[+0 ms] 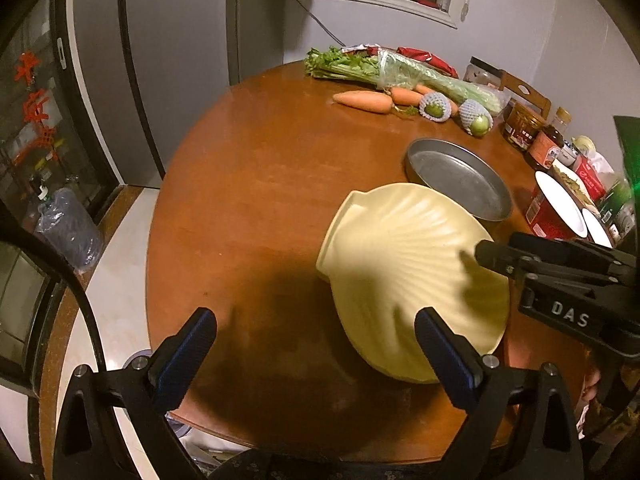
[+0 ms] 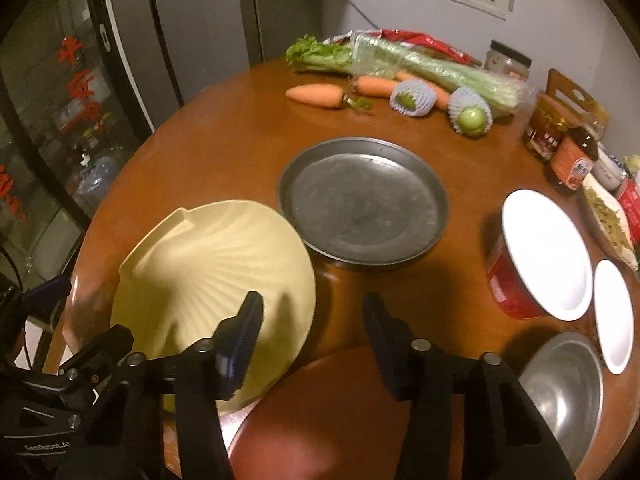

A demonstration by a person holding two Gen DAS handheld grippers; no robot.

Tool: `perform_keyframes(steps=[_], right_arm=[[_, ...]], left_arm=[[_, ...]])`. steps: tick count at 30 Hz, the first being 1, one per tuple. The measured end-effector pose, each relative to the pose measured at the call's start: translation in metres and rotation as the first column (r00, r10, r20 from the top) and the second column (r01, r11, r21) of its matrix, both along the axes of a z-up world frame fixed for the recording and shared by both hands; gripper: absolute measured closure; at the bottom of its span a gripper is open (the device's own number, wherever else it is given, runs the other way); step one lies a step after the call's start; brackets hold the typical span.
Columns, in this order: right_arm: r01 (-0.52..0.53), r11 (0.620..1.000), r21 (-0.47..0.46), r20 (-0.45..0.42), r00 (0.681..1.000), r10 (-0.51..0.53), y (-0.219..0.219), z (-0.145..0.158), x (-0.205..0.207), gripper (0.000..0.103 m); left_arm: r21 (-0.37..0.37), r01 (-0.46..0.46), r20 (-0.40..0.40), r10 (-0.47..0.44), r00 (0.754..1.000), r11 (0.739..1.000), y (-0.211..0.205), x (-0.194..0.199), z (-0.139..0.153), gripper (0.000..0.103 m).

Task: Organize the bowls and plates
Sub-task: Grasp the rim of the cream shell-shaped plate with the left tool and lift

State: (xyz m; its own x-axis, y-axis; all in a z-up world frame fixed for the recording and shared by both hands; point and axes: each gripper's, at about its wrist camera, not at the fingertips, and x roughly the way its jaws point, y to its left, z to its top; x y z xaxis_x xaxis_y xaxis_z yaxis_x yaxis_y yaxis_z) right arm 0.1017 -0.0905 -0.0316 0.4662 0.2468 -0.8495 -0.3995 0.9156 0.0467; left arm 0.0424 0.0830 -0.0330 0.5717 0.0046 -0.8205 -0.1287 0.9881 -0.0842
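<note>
Left wrist view shows the left tongs (image 1: 316, 334) spread wide and empty, their right finger just in front of the near edge of a cream shell-shaped plate (image 1: 404, 264) that sits tilted on the counter (image 1: 260, 184) at about 3 o'clock. The right tongs (image 2: 312, 316) reach in from the right in that view; in the right wrist view they stand part-way apart with nothing pressed between them, one finger over the plate's right edge, the other over bare wood, so no grip is made yet. A metal pan (image 2: 362, 204) lies at 12 o'clock, just touching or overlapping the plate's far rim. At 3 o'clock stand a red bowl (image 2: 540, 256) and a small white bowl (image 2: 612, 316), close together, and a steel bowl (image 2: 564, 392) at 4 o'clock by the counter's edge. Nothing looks stacked or grouped so far; the dishes are all spread singly, so the sorting appears barely begun, with the shell plate likely first.
</note>
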Motion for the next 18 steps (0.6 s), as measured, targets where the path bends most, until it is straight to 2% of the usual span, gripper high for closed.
perform_keyframes(steps=[9, 13, 18], right_arm=[[-0.030, 1.000, 0.001, -0.021, 0.999, 0.030, 0.0057, -0.0107, 0.0076, 0.076], [-0.046, 0.999, 0.011, -0.021, 0.999, 0.046, 0.0078, -0.0109, 0.0070, 0.081], [-0.051, 0.999, 0.016, -0.019, 0.998, 0.052, 0.0075, -0.0106, 0.0054, 0.082]], left_arm=[[-0.041, 0.011, -0.029, -0.012, 0.999, 0.999, -0.0015, 0.0038, -0.0066, 0.029], [-0.053, 0.020, -0.037, -0.022, 0.999, 0.998, -0.0041, 0.0053, -0.0081, 0.038], [-0.069, 0.047, -0.040, -0.050, 0.998, 0.997, -0.0096, 0.0076, -0.0081, 0.051]])
